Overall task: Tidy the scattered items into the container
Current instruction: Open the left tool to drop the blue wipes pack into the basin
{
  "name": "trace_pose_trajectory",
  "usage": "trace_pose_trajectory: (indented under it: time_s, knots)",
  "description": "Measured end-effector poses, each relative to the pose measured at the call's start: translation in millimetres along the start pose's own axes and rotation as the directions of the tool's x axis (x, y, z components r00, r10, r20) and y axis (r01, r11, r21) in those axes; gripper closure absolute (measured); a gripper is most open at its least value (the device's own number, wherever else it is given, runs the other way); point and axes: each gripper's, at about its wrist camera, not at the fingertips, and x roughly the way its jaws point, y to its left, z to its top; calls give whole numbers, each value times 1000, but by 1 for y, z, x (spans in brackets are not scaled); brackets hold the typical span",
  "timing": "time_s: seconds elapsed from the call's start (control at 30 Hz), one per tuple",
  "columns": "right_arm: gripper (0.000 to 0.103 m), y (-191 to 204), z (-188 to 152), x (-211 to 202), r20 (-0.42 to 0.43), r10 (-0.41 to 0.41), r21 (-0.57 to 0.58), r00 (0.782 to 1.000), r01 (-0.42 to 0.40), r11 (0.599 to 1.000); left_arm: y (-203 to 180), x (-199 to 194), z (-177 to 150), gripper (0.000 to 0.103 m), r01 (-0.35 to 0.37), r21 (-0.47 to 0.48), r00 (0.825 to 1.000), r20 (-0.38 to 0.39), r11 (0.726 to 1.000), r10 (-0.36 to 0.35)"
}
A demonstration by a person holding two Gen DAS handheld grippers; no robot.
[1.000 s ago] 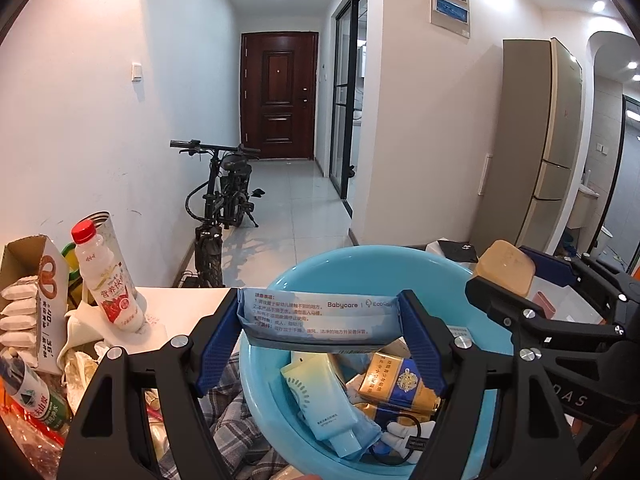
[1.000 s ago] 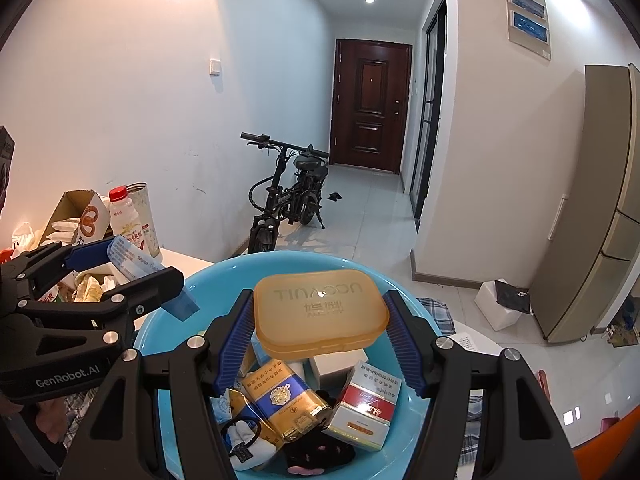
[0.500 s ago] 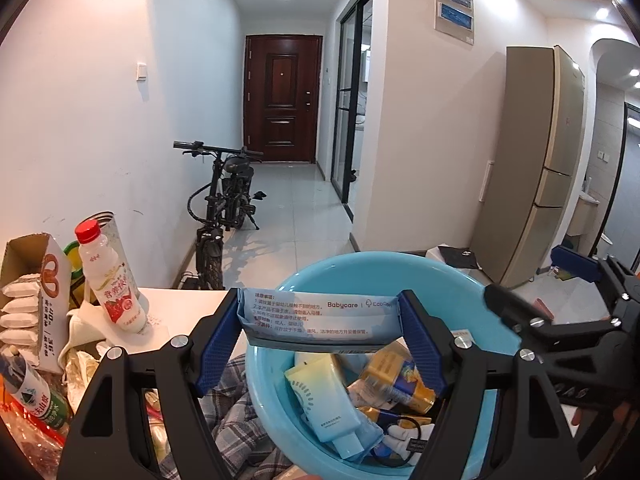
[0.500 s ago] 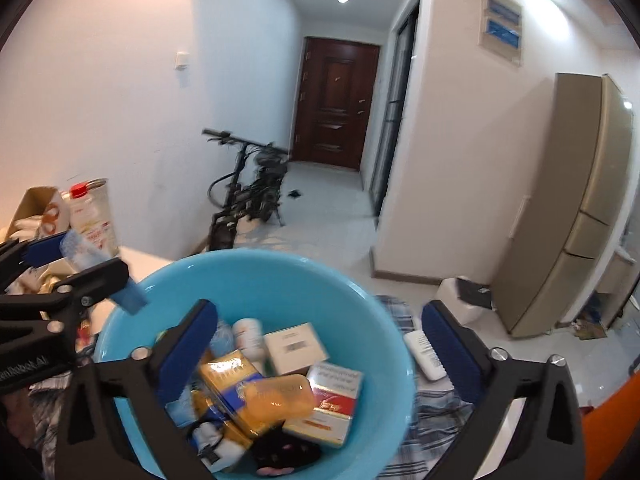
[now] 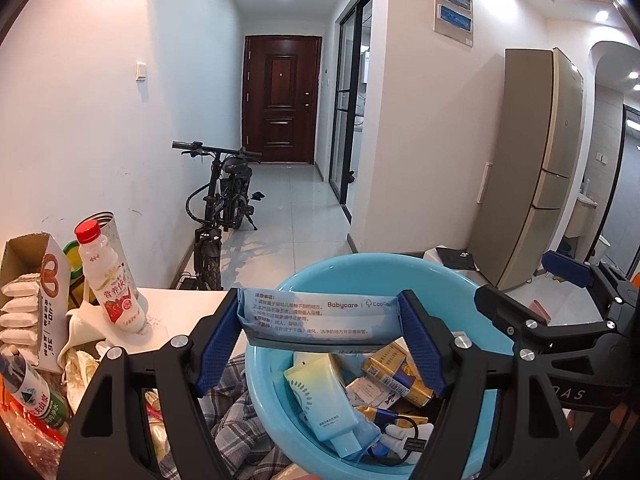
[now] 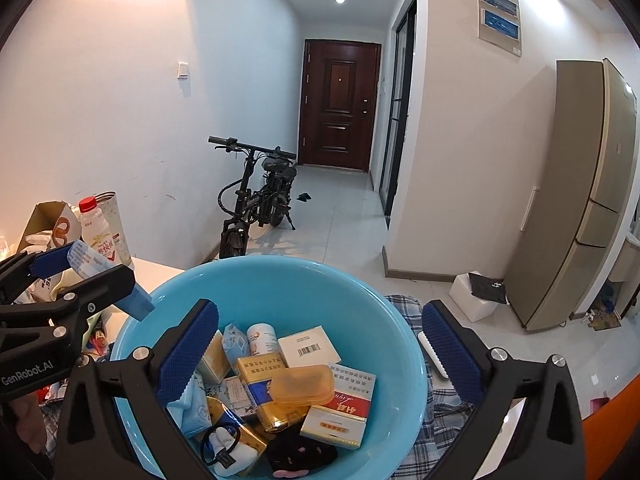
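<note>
1. My left gripper (image 5: pixel 320 338) is clamped on a wet-wipes pack (image 5: pixel 318 320); both blue pads press its ends, and the pack sits crosswise over the near rim of the blue basin (image 5: pixel 360 270).
2. My right gripper (image 6: pixel 320 352) has just been opening and now gapes wide with nothing between the pads, above the blue basin (image 6: pixel 280 280).
3. The orange case (image 6: pixel 302 386) lies flat in the basin on top of a gold-and-blue box (image 6: pixel 264 372) and partly over a red-and-white box (image 6: pixel 340 404).
4. Also in the basin: a white barcode box (image 6: pixel 308 346), a small white jar (image 6: pixel 262 336), a black pouch (image 6: pixel 300 456) and a white-and-blue tube (image 5: pixel 324 396).
5. The basin sits on a plaid cloth (image 6: pixel 440 412); a white brush (image 6: pixel 432 354) lies on it just right of the basin, outside.
6. Left of the basin on the table: a red-capped milk bottle (image 5: pixel 110 280), an open cardboard snack box (image 5: pixel 30 300) and a green-label bottle (image 5: pixel 34 394).
</note>
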Motion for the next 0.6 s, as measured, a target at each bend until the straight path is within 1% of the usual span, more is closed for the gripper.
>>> trace_pose_trajectory:
  time_s: [0.47, 0.6]
  knots:
    - [0, 3, 1, -6, -1, -7, -20, 1000, 7, 1000, 0, -4, 1, 28, -4, -4, 1000, 8, 1000, 4]
    - [0, 4, 2, -7, -2, -23, -32, 1000, 23, 999, 0, -3, 1, 28, 1, -5, 1000, 3, 1000, -1]
